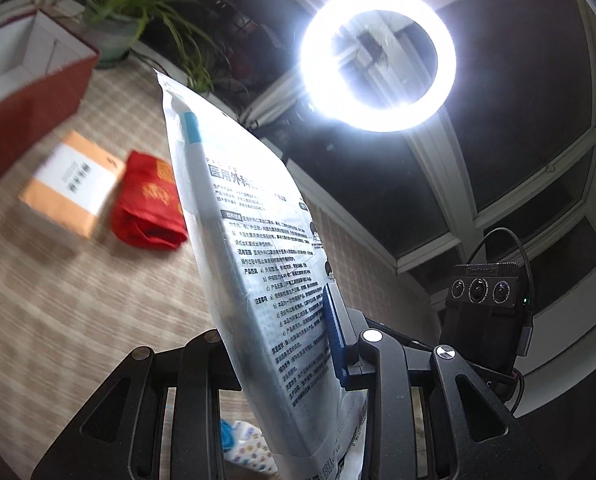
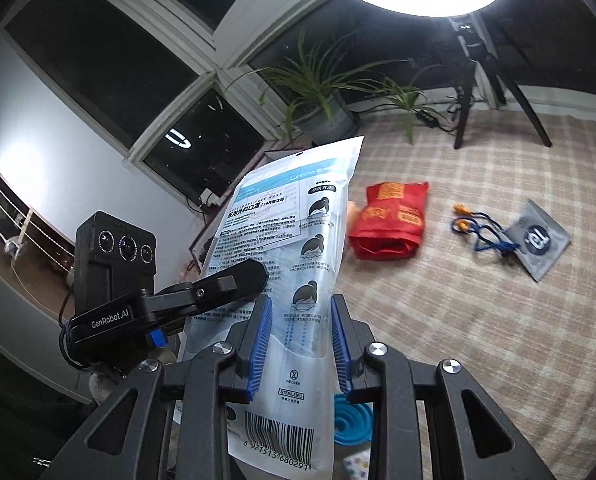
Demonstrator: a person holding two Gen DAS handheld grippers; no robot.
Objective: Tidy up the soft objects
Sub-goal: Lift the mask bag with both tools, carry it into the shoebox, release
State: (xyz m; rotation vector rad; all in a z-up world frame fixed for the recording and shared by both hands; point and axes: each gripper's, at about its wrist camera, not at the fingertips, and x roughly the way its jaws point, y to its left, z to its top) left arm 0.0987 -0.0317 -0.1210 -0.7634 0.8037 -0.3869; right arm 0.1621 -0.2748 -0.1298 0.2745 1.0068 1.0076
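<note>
Left wrist view first: we've got the flat white-and-blue plastic pack of surgical masks (image 1: 258, 264) lifted off the bench, standing almost edge-on to the lens and tilted up toward the bright ring light (image 1: 378, 70). Our left gripper (image 1: 298, 360) is closed on the pack's lower part; only one blue pad shows, pressed against the printed face, the other is hidden behind the pack. Down on the checked tablecloth (image 1: 58, 320) sit a folded red fabric bag with gold print (image 1: 150, 200) and, just beside it, an orange-and-white cardboard box (image 1: 72, 184). A dark red open box (image 1: 30, 92) sits at the left edge, probably where the soft stuff ends up.

Right wrist view: our right gripper (image 2: 300, 340) has its pads either side of the same pack near the barcode end. They look touching, but we can't tell if it's really clamping. Two grips would make sense, since a floppy pack sags from one. Further out lie orange earplugs on a blue cord (image 2: 474, 224) next to a grey foil sachet (image 2: 538, 240), still waiting.
</note>
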